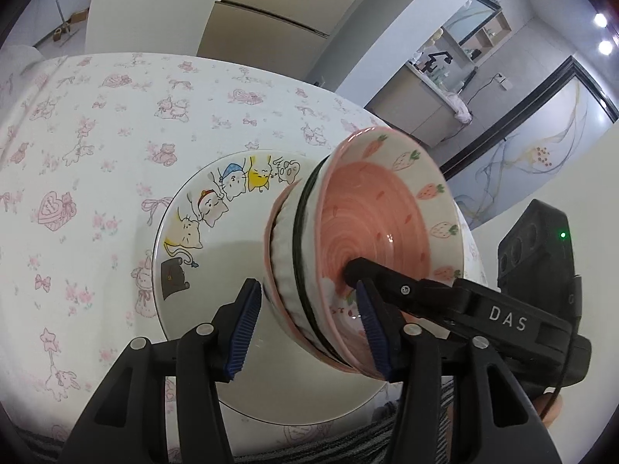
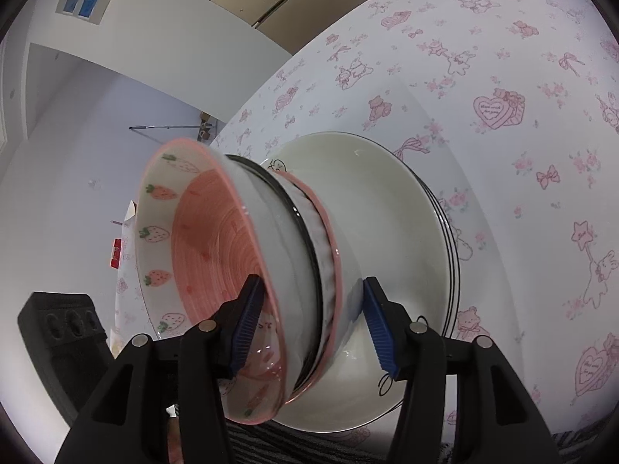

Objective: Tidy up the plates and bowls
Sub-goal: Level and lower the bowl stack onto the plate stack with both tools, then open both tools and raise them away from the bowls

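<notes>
Your left gripper straddles the stack of bowls, jaws about half open, blue pads just off its sides, nothing gripped. Your right gripper brackets the same stack from the opposite side, likewise loose. The stack sits between both jaws on the cat-print plate, strawberry bowl on top.

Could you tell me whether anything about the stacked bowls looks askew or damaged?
Nothing looks chipped or spilled. The nested bowls sit on the white plate, with both tongs, left and right, straddling the stack's rims. The apparent sideways lean comes from the tilted wrist views.
</notes>
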`<state>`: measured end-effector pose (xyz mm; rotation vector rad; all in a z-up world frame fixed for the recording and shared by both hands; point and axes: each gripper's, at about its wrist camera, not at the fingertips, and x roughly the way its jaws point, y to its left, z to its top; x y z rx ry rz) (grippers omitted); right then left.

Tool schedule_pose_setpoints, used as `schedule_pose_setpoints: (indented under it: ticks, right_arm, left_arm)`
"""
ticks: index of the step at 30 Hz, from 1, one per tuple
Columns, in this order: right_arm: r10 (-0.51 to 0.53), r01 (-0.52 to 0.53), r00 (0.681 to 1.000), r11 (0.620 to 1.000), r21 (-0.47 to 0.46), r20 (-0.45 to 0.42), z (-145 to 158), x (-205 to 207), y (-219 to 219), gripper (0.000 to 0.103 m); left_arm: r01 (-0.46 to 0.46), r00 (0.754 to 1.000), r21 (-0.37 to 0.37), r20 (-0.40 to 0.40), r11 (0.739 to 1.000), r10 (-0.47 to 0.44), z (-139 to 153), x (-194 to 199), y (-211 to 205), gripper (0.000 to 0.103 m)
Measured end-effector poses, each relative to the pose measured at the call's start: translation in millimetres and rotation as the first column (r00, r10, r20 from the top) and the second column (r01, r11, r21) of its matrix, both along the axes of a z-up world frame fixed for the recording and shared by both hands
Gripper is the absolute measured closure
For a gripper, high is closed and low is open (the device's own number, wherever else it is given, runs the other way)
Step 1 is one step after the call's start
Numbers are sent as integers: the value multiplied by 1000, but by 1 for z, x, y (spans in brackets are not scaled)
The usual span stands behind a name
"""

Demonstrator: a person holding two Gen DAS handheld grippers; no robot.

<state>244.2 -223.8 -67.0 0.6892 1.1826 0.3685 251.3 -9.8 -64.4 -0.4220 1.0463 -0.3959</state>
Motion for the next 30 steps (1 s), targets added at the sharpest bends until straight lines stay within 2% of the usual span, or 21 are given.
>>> schedule_pose_setpoints:
  ticks: [6, 7, 10, 11, 15, 18, 20, 23, 25, 27, 30]
  right_arm:
    - [-3, 3, 1000, 1000, 7, -5, -2, 1, -1, 50]
    - [-4, 4, 1000, 1000, 12, -6, -2, 1, -2, 48]
    - [-36, 35, 999, 999, 19, 15, 2, 0, -5, 31]
    - [-49, 48, 998, 999, 14, 28, 4, 0, -7, 30]
    - [-68, 71, 995, 996, -47, 79, 15, -5, -10, 25]
    - [-55, 66, 990, 995, -78, 130, 25, -10, -10, 23]
    - [-44, 65, 983, 992, -111, 178, 34, -14, -9, 20]
    - [-74, 123, 956, 980, -159, 285, 56, -28, -10, 18]
    - [-65, 156, 916, 967, -203, 397, 76, -41, -9, 10]
    - [-40, 191, 865, 948, -253, 501, 97, -55, -5, 9]
    - [18, 205, 807, 929, -309, 591, 120, -73, 1, 8]
  left_arm:
    - [-14, 1000, 17, 4, 1000, 14, 1, -1, 3, 40]
    - [-14, 1000, 18, 7, 1000, 14, 2, -2, 4, 38]
    - [-10, 1000, 27, 29, 1000, 9, 7, -4, 4, 38]
    - [-16, 999, 43, 51, 999, 14, 11, -6, 4, 37]
    - [-34, 989, 75, 144, 997, 23, 24, -17, 4, 23]
    - [-46, 975, 114, 220, 992, 20, 36, -28, 3, 20]
    - [-67, 961, 141, 275, 988, 26, 45, -35, 3, 20]
    - [-114, 939, 160, 341, 980, 53, 61, -49, 7, 19]
    - [-147, 913, 171, 402, 974, 68, 73, -64, 12, 19]
    - [-192, 874, 197, 480, 962, 76, 87, -79, 15, 19]
    - [-236, 813, 223, 578, 946, 67, 105, -100, 19, 16]
